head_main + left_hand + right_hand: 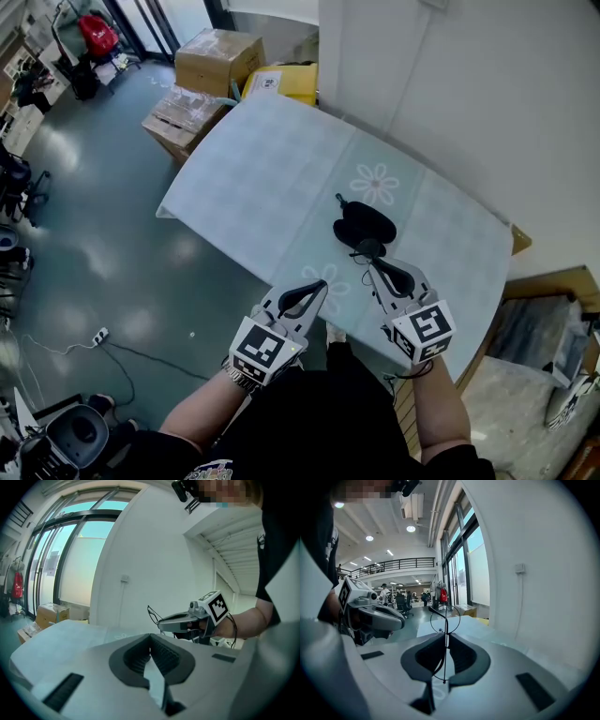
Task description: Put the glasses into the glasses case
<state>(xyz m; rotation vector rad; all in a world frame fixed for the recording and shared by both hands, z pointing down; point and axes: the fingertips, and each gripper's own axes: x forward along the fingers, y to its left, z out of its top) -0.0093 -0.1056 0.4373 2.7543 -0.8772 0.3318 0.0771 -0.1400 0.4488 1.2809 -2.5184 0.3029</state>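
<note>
The black glasses case lies on the pale blue tablecloth, near the table's near edge; it shows as two dark lobes. Just short of it my right gripper is shut on thin wire-framed glasses, which stand edge-on between the jaws with a round lens rim poking out past the tips. In the head view the glasses hang over the case's near side. My left gripper hovers to the left at the table edge, jaws together with nothing in them. From the left gripper view the right gripper shows with the glasses' wire.
A white wall runs along the table's far right side. Cardboard boxes and a yellow package sit on the floor beyond the far end. A wooden crate stands at the right. Grey floor lies to the left.
</note>
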